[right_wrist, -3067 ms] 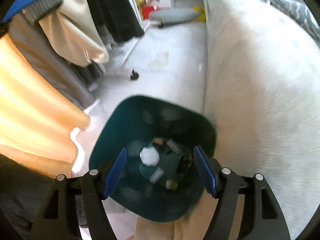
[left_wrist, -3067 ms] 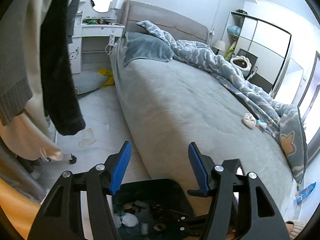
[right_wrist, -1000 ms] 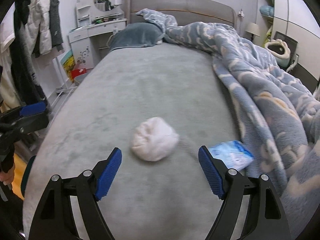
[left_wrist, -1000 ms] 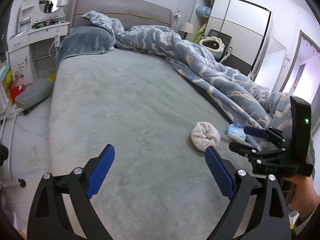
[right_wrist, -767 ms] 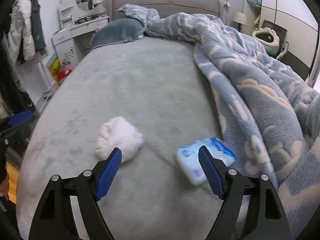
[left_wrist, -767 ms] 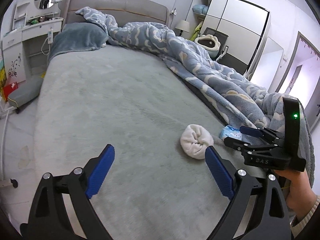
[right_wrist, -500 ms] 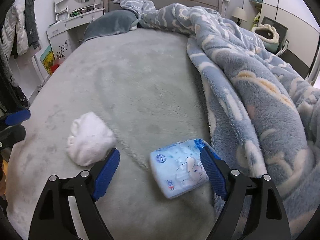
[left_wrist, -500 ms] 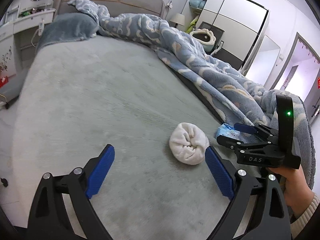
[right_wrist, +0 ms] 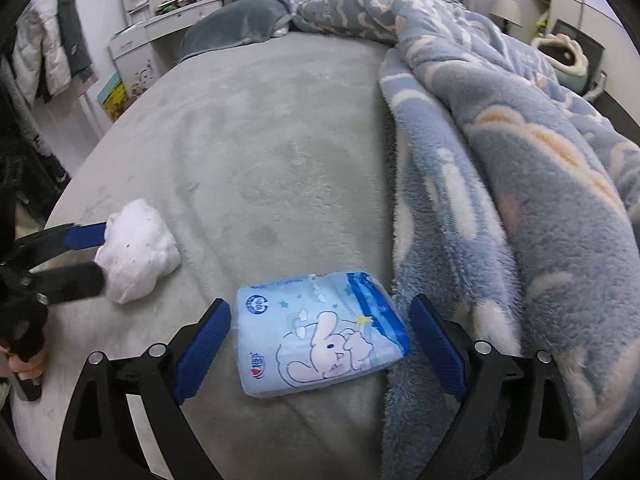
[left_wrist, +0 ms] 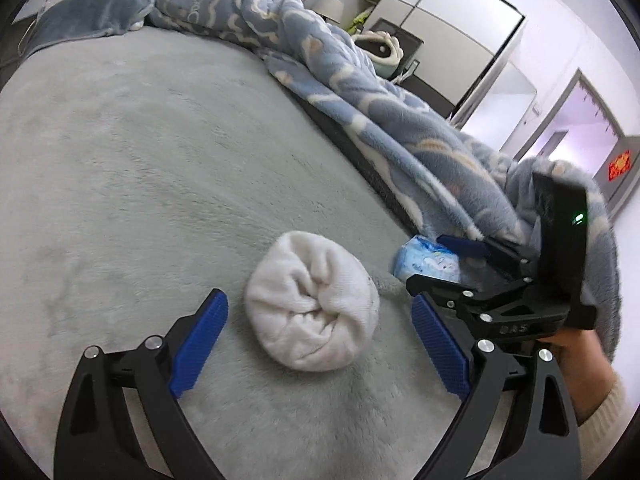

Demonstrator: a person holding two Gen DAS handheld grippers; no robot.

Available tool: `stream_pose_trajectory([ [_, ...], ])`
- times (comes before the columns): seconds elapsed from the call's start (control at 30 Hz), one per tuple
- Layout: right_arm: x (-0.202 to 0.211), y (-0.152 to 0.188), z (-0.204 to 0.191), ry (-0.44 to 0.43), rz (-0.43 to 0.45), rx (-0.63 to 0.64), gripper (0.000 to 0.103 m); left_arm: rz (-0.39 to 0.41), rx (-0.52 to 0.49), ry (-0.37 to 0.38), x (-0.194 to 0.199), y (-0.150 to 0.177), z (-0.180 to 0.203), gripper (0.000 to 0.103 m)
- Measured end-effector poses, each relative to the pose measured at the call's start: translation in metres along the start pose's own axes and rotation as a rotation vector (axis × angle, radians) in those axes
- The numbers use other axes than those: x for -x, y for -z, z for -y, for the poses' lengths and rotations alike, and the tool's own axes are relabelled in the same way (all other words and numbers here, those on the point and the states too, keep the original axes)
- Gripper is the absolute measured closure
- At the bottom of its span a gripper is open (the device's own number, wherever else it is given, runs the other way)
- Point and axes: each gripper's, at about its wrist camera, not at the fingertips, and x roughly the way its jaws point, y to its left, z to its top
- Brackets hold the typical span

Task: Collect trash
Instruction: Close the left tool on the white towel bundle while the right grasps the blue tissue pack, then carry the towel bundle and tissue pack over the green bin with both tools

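Both grippers are closing in since 1 second ago: left gripper [left_wrist: 320, 328] gaping around the white wad [left_wrist: 312, 300], right gripper [right_wrist: 322, 338] widening around the tissue pack [right_wrist: 316, 332]; 2 pickups remaining, nothing grasped.

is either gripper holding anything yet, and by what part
Nothing is held. The left gripper brackets the white wad; the right gripper, opening, brackets the blue tissue pack.

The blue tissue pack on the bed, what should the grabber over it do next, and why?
Probably lower a bit more and then close. The right gripper has its jaws opening, one on each side of the tissue pack, not yet pressing it. The pack lies flat on the bed, right against the blue blanket, so go gently to avoid pinching the blanket.
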Motion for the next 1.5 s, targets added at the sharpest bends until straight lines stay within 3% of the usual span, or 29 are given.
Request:
stream_pose_trajectory([
  [0.1, -0.003, 0.002, -0.002, -0.016, -0.015, 0.028, 0.011, -0.006, -0.022, -0.033, -0.009, 0.002, 0.006, 0.019],
  [0.17, -0.006, 0.003, -0.001, -0.008, -0.032, 0.034, 0.011, -0.008, -0.026, -0.059, -0.011, 0.003, 0.006, 0.031],
  [0.37, -0.008, 0.002, 0.009, -0.03, -0.037, -0.028, 0.014, 0.012, 0.004, -0.067, -0.006, 0.003, 0.0, 0.047],
  [0.43, -0.008, 0.003, 0.01, -0.035, -0.038, -0.045, 0.023, 0.019, 0.008, -0.069, -0.001, 0.004, -0.001, 0.049],
  [0.63, -0.006, 0.006, -0.008, 0.011, -0.056, -0.017, 0.03, 0.029, -0.021, -0.106, 0.019, 0.008, 0.003, 0.051],
  [0.97, 0.03, 0.015, -0.055, 0.034, -0.007, -0.007, 0.031, 0.052, -0.033, -0.13, 0.073, 0.026, 0.003, 0.051],
  [1.5, 0.074, 0.041, -0.146, 0.01, 0.065, -0.043, 0.031, 0.078, -0.054, -0.256, 0.172, 0.075, -0.007, 0.05],
])
